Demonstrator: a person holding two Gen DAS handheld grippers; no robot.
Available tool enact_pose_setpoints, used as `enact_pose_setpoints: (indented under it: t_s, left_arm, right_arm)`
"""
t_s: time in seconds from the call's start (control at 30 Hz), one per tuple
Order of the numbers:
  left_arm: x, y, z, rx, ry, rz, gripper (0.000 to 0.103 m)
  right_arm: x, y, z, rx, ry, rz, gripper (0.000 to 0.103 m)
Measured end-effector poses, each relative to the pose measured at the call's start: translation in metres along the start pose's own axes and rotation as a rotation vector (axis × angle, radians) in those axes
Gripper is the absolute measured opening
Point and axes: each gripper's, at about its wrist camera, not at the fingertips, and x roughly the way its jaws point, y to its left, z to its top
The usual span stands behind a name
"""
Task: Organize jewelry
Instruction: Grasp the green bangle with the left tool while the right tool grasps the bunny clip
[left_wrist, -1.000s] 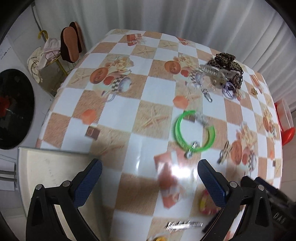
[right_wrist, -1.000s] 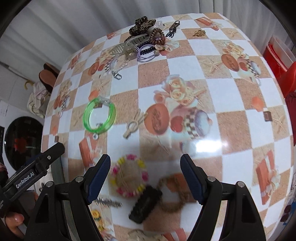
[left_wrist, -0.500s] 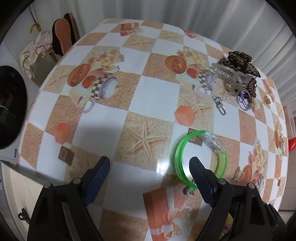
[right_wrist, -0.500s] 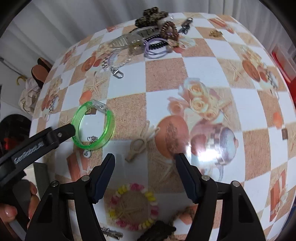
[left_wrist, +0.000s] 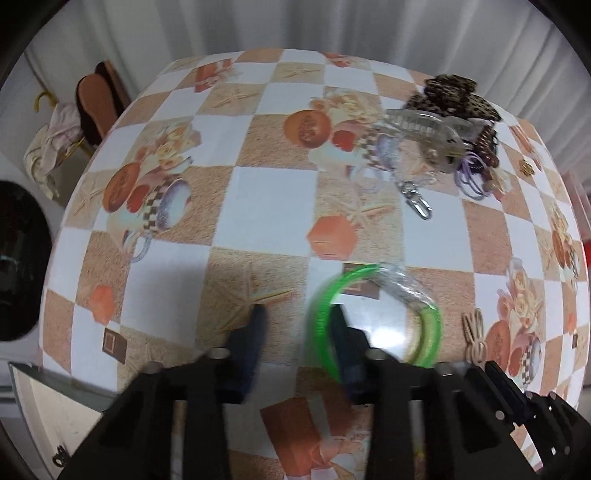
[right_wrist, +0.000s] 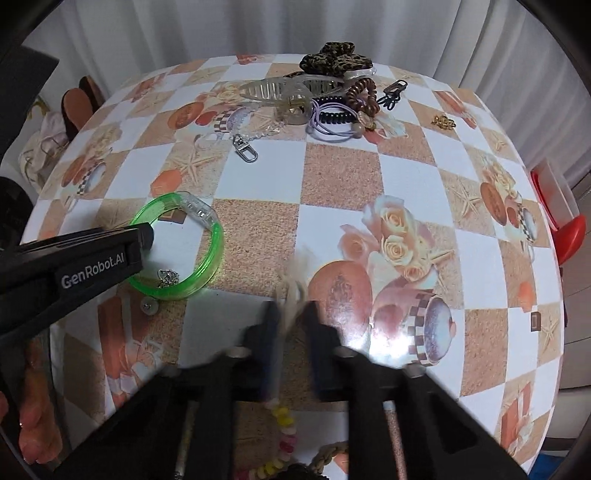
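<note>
At the near edge of the right wrist view lie a pastel beaded bracelet and a woven cord bracelet, both partly hidden under the right gripper. Its fingers are closing, and the cream bow-shaped hair clip stands between them, blurred, with the pads apparently pressing its lower end.

The left gripper is closing too. In its own view one finger sits inside the green plastic bangle and the other outside on the tabletop, so the bangle's near rim lies between them; the outer finger stands clear of the rim. The bangle has a clear section on its far side. In the right wrist view a small silver chain lies inside its ring and a small silver stud just outside its near rim.

The tabletop wears a checked cloth printed with roses, teacups and starfish.

Farther off, a silver swivel clasp on a clear chain lies alone, and behind it a heap holds a translucent claw clip, purple hair elastics, a black spiral hair tie, a brown spiral hair tie and a leopard-print scrunchie. A dark clasp and a small gold piece lie to the heap's right.
</note>
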Motion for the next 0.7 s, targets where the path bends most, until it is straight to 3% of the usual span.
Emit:
enact_pose_setpoints:
  t_s: [0.07,0.1,0.3,0.7]
  left_arm:
    - [0.0,-0.003,0.001,0.009,0.0,-0.006,0.013]
    - [0.001,-0.003,0.002,0.008,0.0,-0.01,0.012]
    - [-0.014,-0.002,-0.002,0.003,-0.028,-0.05,0.012]
    - [-0.066,0.012,-0.024,-0.008,-0.09,-0.094,0.012]
  right_arm:
    - [0.0,-0.004,0.001,0.023,0.003,0.024,0.009]
    - [-0.001,-0.007,0.0,0.038,0.004,0.042,0.009]
    - [-0.014,-0.025,-0.003,0.094,-0.008,0.138,0.009]
    - [-0.049,-0.043,-0.008,0.147,-0.024,0.236,0.009]
